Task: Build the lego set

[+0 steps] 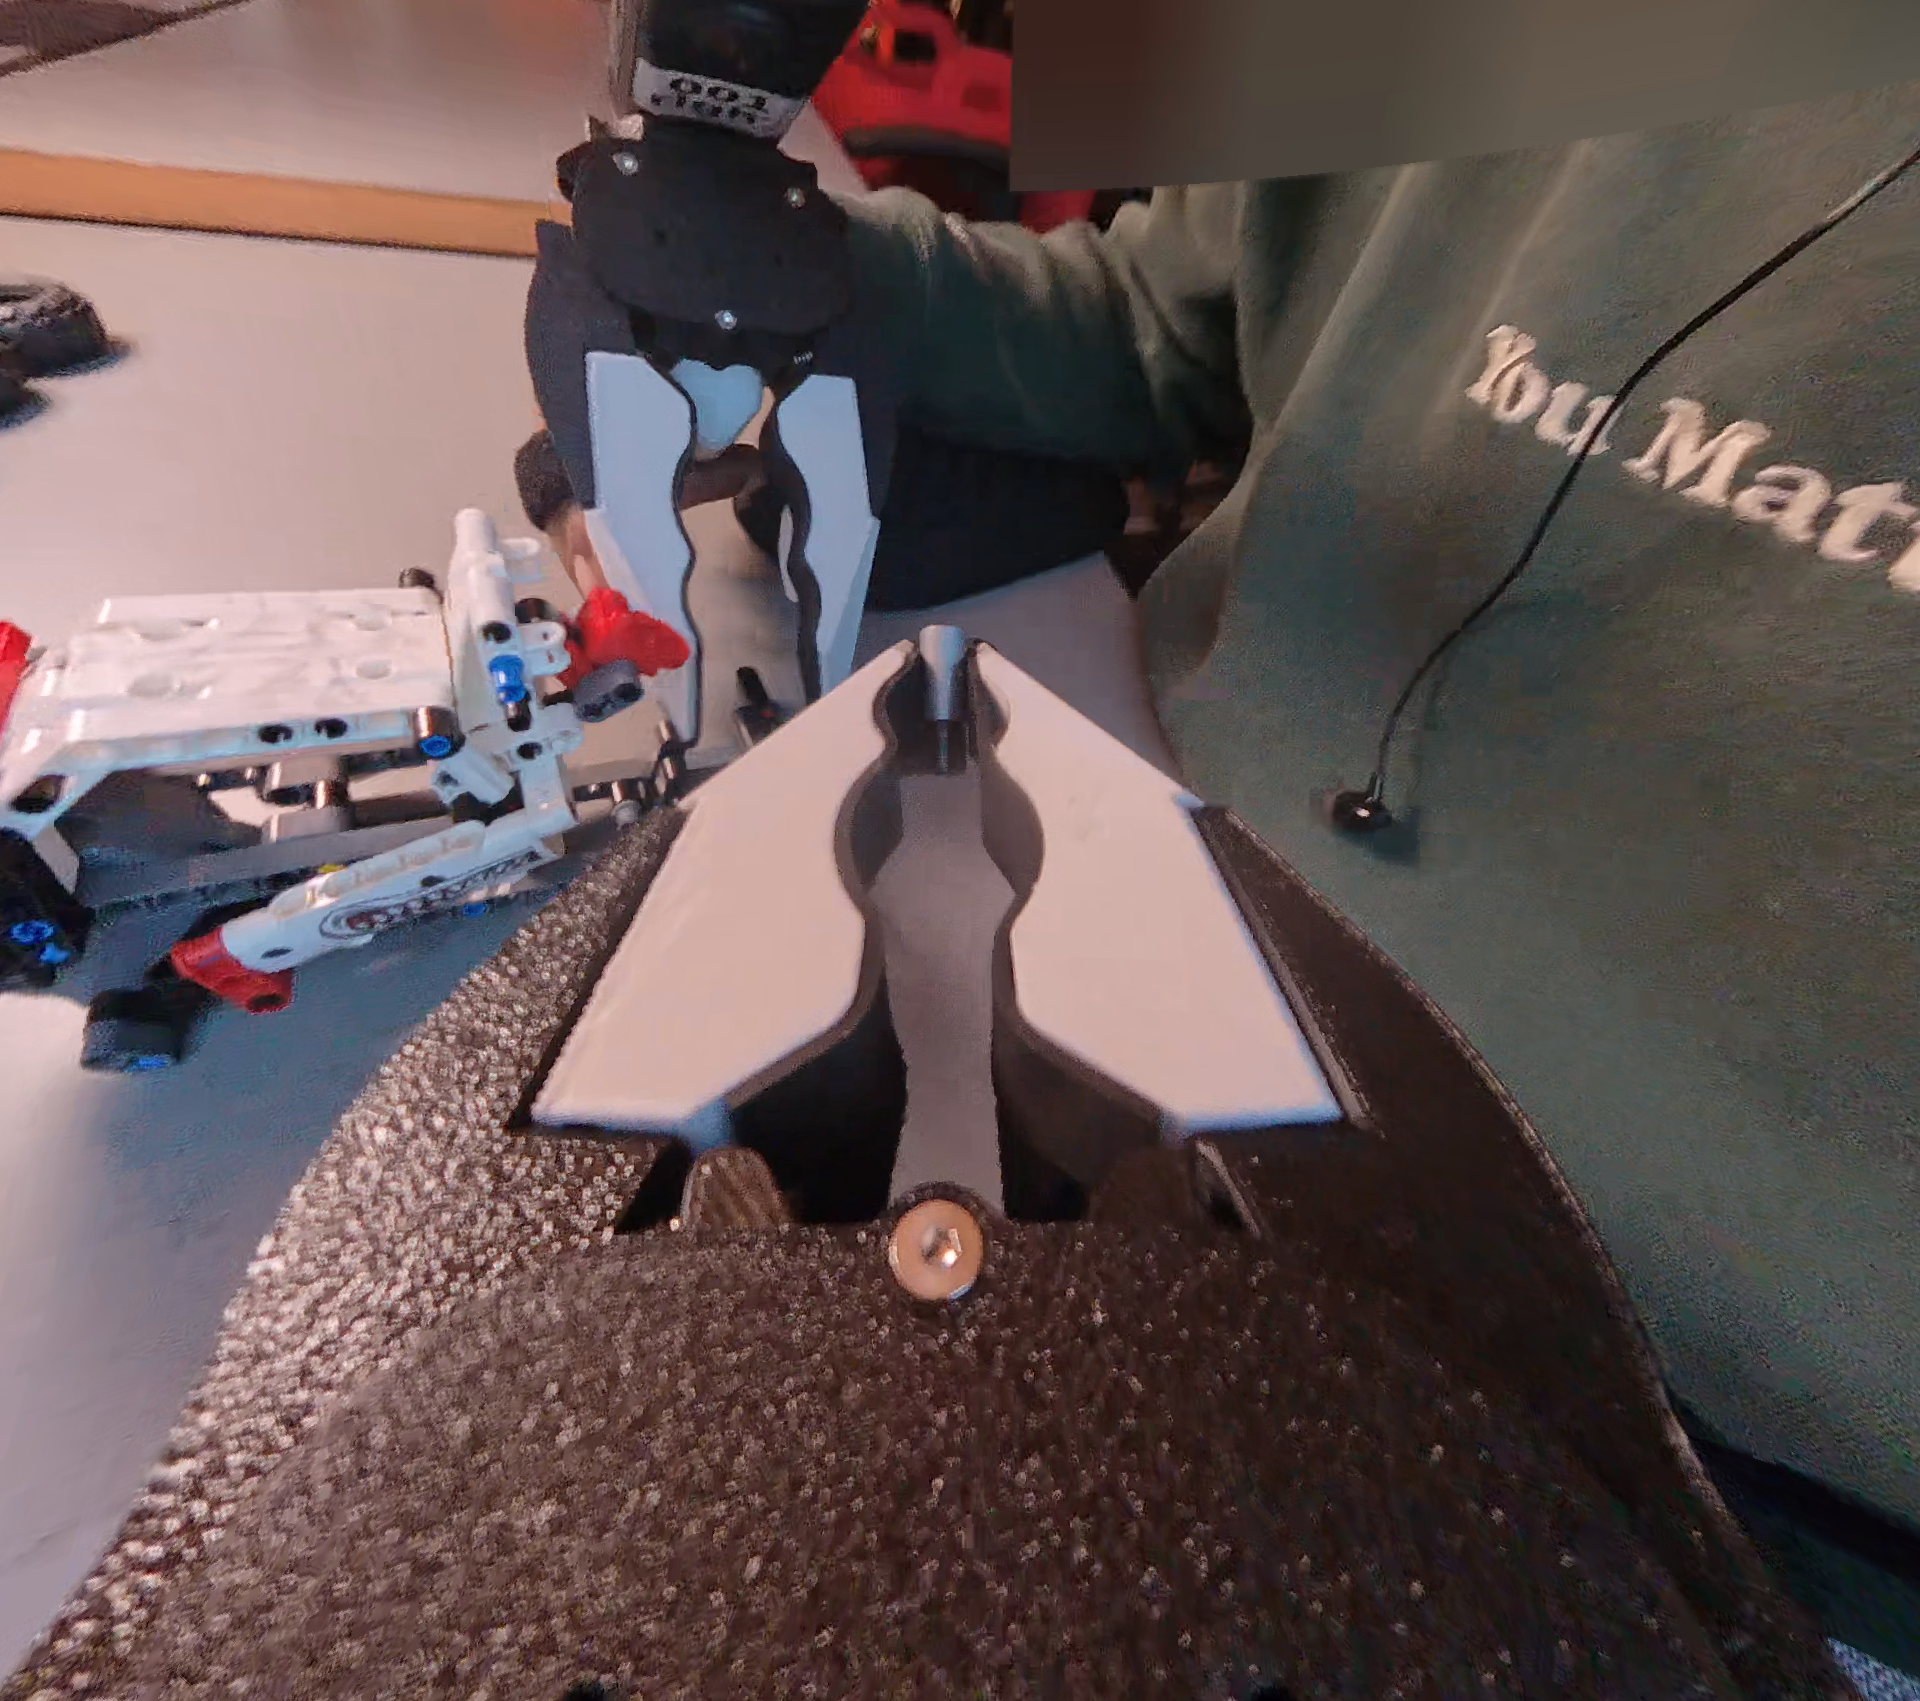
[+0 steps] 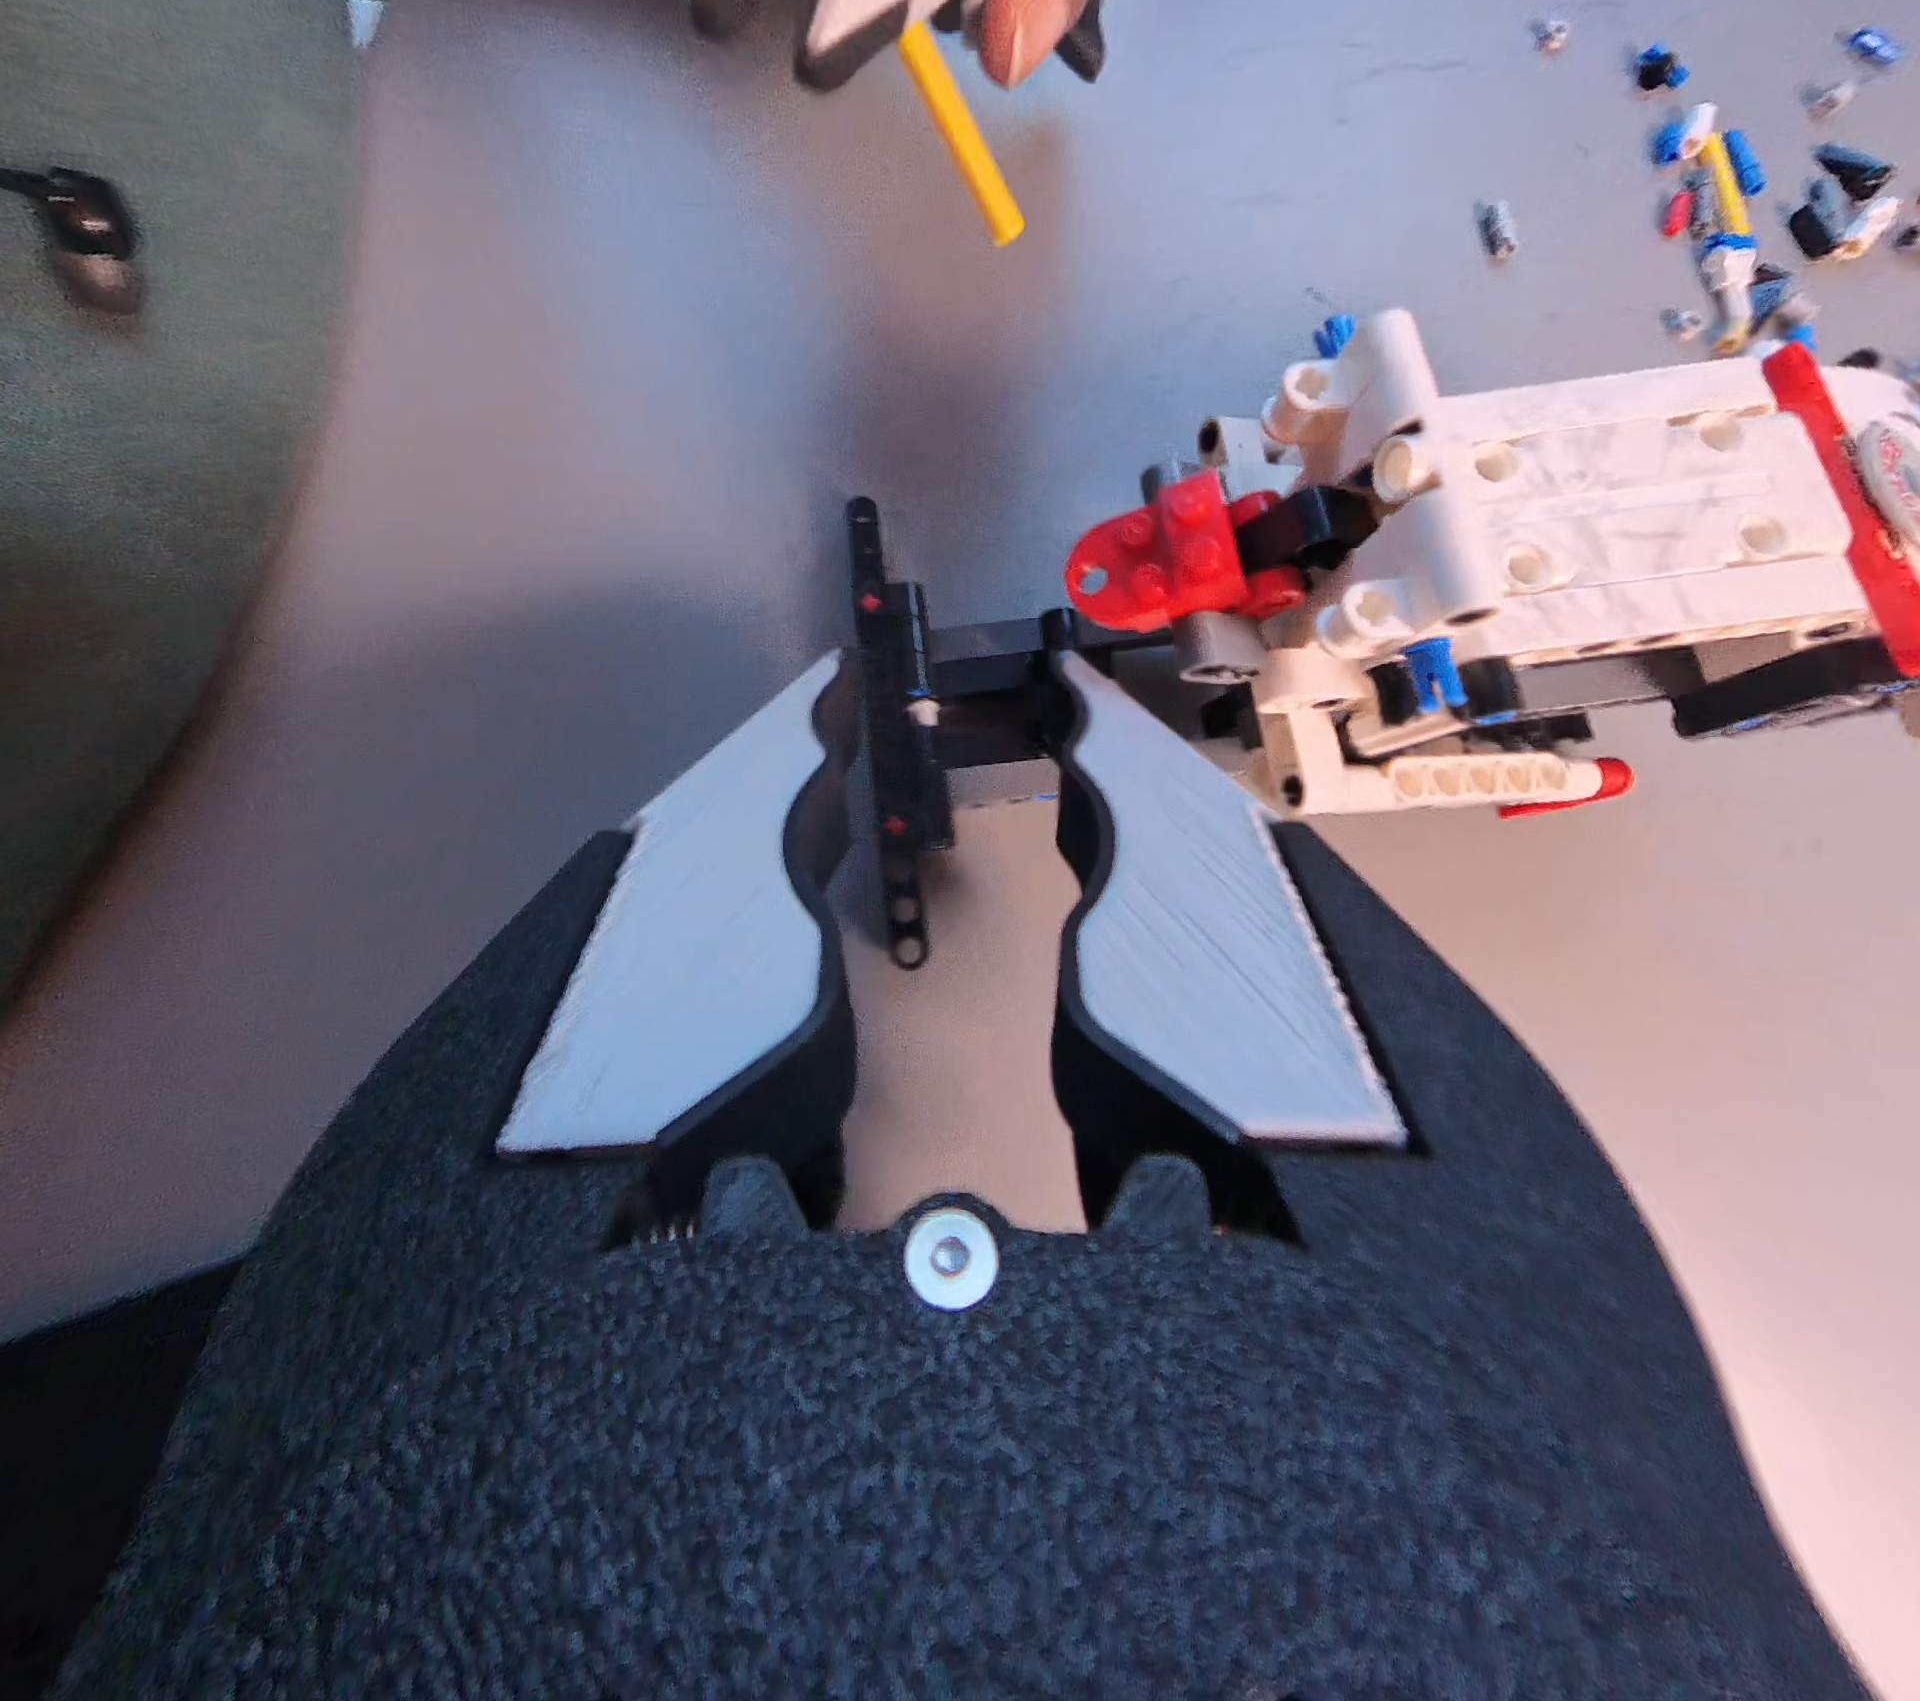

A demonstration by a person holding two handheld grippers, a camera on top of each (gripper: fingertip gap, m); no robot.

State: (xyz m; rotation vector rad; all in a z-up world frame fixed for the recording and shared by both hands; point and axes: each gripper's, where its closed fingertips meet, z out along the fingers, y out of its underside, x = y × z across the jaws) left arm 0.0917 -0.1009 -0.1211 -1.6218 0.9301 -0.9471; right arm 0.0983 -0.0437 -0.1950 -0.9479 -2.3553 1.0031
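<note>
A white, red and black lego vehicle (image 1: pixel 260 695) (image 2: pixel 1558 550) lies on the grey table (image 1: pixel 260 425). A red plate piece (image 2: pixel 1164 560) sits at its near end. My right gripper (image 2: pixel 951 659) straddles the vehicle's black rear frame (image 2: pixel 899 747). Both fingers touch the frame, so it looks gripped. The right gripper also shows in the left wrist view (image 1: pixel 753 706), pointing down. My left gripper (image 1: pixel 940 649) is shut on a small part. In its own view a grey stub (image 1: pixel 940 695) shows between the tips. In the right wrist view a yellow axle (image 2: pixel 961 134) sticks out of the left gripper (image 2: pixel 774 41), above the table and apart from the vehicle.
Several loose small lego parts (image 2: pixel 1725 217) lie scattered at the far right. A black tyre (image 1: pixel 47 326) lies at the far left. A person in a green sweatshirt (image 1: pixel 1558 716) is close by, with a dangling black earbud cable (image 1: pixel 1361 810). Some 10 centimetres of space lies between my two pairs of fingers.
</note>
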